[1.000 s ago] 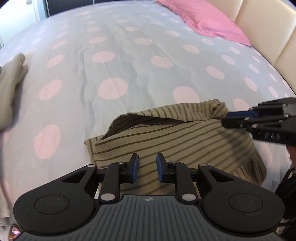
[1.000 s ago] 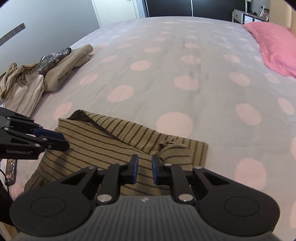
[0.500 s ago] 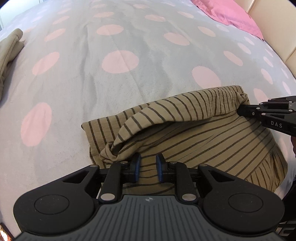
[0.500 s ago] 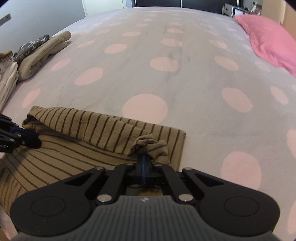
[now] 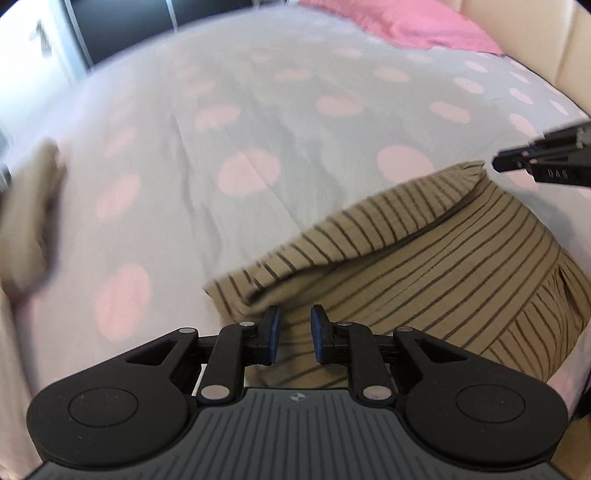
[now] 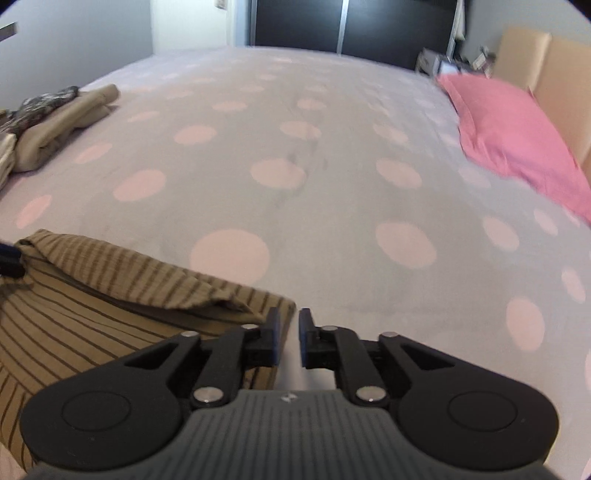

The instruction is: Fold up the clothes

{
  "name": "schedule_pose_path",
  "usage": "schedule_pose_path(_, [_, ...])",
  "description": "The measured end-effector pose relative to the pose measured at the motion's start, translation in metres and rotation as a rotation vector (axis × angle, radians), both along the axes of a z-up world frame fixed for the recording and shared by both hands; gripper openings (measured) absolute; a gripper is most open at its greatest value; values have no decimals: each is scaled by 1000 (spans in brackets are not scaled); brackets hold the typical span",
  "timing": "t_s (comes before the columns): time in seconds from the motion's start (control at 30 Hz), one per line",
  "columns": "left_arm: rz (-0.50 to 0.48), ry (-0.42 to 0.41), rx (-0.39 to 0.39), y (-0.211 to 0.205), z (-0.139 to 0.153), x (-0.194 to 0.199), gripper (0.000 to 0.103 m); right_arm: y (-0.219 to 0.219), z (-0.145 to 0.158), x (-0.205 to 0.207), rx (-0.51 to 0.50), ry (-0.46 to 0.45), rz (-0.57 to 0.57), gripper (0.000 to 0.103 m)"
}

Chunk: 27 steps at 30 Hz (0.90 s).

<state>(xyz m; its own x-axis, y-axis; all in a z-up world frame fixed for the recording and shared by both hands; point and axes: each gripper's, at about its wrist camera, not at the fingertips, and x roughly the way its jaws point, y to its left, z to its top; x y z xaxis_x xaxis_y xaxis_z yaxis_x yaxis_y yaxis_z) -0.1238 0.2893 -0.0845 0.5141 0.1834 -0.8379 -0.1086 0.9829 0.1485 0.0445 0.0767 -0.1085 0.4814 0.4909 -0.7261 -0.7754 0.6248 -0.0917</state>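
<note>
Left hand-held gripper (image 5: 293, 334) narrowly parted, empty, over the striped garment (image 5: 424, 266), which lies folded at the bed's near edge. Right hand-held gripper (image 6: 288, 338) likewise narrowly parted, empty. Grey bedspread (image 6: 332, 206) with pink dots; clothes pile (image 6: 55, 122) far left; pink pillow (image 6: 513, 136), dark wardrobe (image 6: 343, 26) beyond.

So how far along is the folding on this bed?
Partway. The striped garment has its top edge folded over, and neither the left gripper nor the right gripper holds it: both jaws are open. Further folds look needed. A clothes pile sits at the bed's edge.
</note>
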Motion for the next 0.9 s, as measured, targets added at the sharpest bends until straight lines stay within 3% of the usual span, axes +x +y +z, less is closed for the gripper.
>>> schedule_pose_path(0.03, [-23,-18,35,-2,4,-3,18,1,5,-4,4,-26,27,30])
schedule_pose_path(0.17, [-95,-63,133,-7,11,-6,40,9,7,-19,-21,-95,130,31])
schedule_pose_path(0.4, [-96,-30,211,-8,-15,11,39,26,-13,-30,-116,-189,219,31])
schedule_pose_path(0.53, [-87,-39,186,-8,-25,16,30,33,-23,-32,-139,-206,236,31])
schedule_pose_path(0.67, [-86,16,241,-8,-39,16,22,35,-36,-32,-192,-195,227,30])
schedule_pose_path(0.9, [35,25,148,17,-42,12,20,22,-33,-23,-201,-153,155,29])
